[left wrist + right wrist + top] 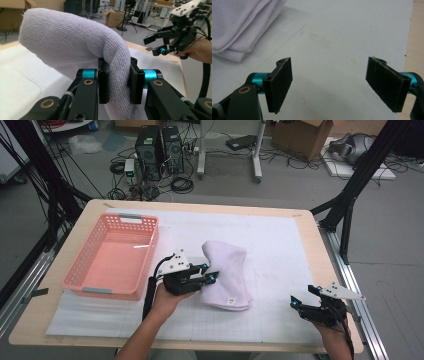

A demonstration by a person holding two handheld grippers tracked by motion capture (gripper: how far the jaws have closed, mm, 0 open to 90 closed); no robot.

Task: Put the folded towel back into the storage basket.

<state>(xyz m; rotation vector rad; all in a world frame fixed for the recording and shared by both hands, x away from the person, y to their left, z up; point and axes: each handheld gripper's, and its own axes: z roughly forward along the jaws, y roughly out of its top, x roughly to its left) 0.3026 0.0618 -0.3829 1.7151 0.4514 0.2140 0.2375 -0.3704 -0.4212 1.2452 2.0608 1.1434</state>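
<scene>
A folded pale lilac towel (227, 275) lies near the middle of the white mat. My left gripper (211, 272) is at the towel's left edge and is shut on a thick fold of it; in the left gripper view the towel (75, 42) bulges up between the pads (103, 83) and arches away to the left. My right gripper (301, 296) hovers near the table's front right corner, apart from the towel. In the right gripper view its fingers (279, 82) stand wide open over bare mat, with the towel's stacked edges (239, 30) at the upper left.
A pink plastic basket (113, 292) with nothing in it stands at the left of the table, close to my left hand. The white mat (280, 245) covers most of the wooden tabletop (95, 207). Dark frame posts stand at both sides, computers and cables on the floor beyond.
</scene>
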